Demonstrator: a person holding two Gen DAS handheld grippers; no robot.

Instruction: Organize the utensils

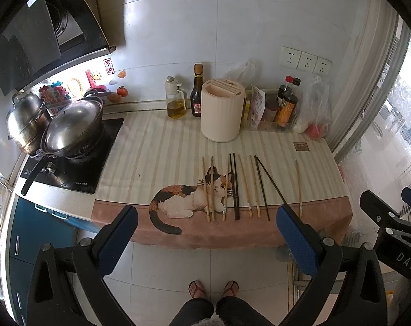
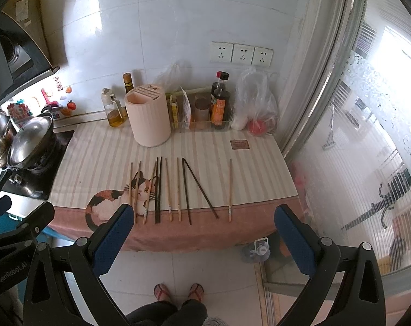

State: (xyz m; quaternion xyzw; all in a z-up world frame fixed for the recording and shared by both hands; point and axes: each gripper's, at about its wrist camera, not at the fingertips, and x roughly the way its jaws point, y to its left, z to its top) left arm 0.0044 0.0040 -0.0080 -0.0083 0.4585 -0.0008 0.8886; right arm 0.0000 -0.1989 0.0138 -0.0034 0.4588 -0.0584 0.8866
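Chopsticks [image 1: 236, 187] lie in a loose row on the cat-print cloth [image 1: 140, 152], presumably awaiting the cream holder [image 1: 222, 110] behind. Left gripper [image 1: 206, 231] and right gripper [image 2: 205, 229] hover wide open, empty, short of the counter.

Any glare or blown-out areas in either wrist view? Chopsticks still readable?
Left wrist: window at right blown out, glare patch on the wall tiles, chopsticks sharp. Right wrist: window overexposed, chopsticks clear; strong fisheye bending at edges in both.
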